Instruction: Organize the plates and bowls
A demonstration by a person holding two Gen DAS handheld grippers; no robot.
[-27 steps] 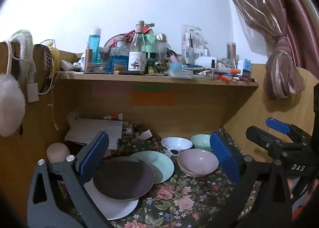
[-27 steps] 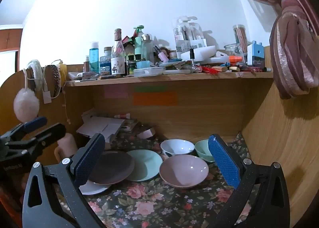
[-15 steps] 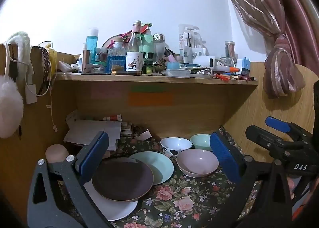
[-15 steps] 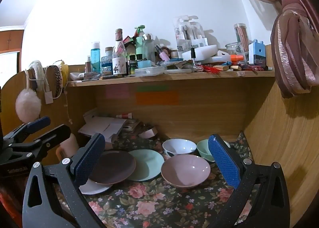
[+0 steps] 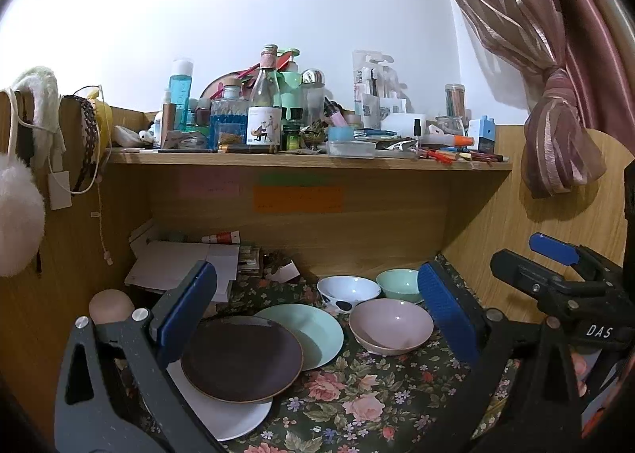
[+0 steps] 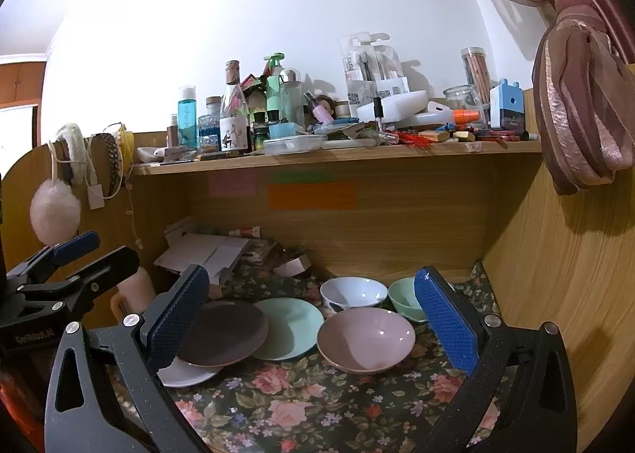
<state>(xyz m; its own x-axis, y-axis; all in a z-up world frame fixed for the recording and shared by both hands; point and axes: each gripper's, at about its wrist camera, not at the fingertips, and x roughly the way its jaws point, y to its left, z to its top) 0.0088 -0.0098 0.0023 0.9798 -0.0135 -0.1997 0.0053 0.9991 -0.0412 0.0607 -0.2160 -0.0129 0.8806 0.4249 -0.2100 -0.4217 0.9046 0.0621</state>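
Note:
On the floral cloth lie a dark brown plate (image 5: 242, 357) overlapping a white plate (image 5: 234, 415) and a mint green plate (image 5: 313, 328). To their right stand a pink bowl (image 5: 391, 326), a white bowl (image 5: 348, 288) and a mint bowl (image 5: 399, 284). My left gripper (image 5: 313, 310) hovers wide open in front of them, nothing between its blue pads. My right gripper (image 6: 309, 314) is also open and empty, facing the brown plate (image 6: 222, 338), green plate (image 6: 289, 326) and pink bowl (image 6: 365, 338). Each gripper shows at the edge of the other's view.
A crowded shelf (image 5: 309, 159) of bottles and boxes overhangs the nook. Papers and boxes (image 5: 182, 262) lie at the back left. Wooden walls (image 6: 555, 274) close both sides. A tied curtain (image 6: 583, 104) hangs right; fluffy items (image 5: 16, 223) hang left.
Both views have drifted slightly: the scene sits a little lower and nearer in the frames. The dishes have not moved and both grippers stay open.

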